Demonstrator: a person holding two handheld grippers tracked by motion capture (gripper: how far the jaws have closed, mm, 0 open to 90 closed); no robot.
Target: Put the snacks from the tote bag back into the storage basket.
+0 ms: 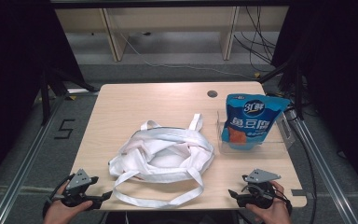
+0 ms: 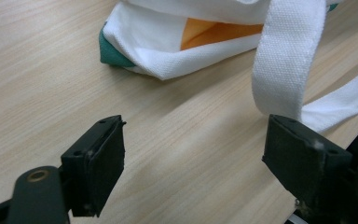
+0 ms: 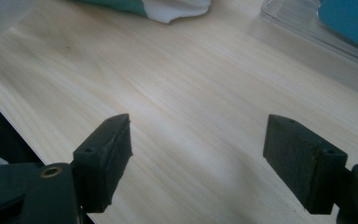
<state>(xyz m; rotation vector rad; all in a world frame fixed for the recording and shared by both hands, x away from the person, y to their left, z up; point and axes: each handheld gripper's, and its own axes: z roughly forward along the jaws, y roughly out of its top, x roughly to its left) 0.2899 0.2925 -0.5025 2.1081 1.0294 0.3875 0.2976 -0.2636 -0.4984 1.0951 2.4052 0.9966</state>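
White tote bag (image 1: pixel 163 154) at mid-counter (image 1: pixel 121 107), a gripper at each near corner.
Left gripper (image 1: pixel 103 198): fingers (image 2: pixel 98 163) spread, holding nothing, beside the bag's strap (image 2: pixel 284 56); its view revealed orange and green fabric at the bag's corner. Right gripper (image 1: pixel 233 195): fingers (image 3: pixel 105 156) spread over bare wood. Blue snack pouch (image 1: pixel 251 121) with Chinese lettering stood in a clear tray (image 1: pixel 279 140).

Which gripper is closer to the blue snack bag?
Right. The right gripper sits near the table's front edge, below the blue snack bag. The left gripper is far across, past the white tote bag.
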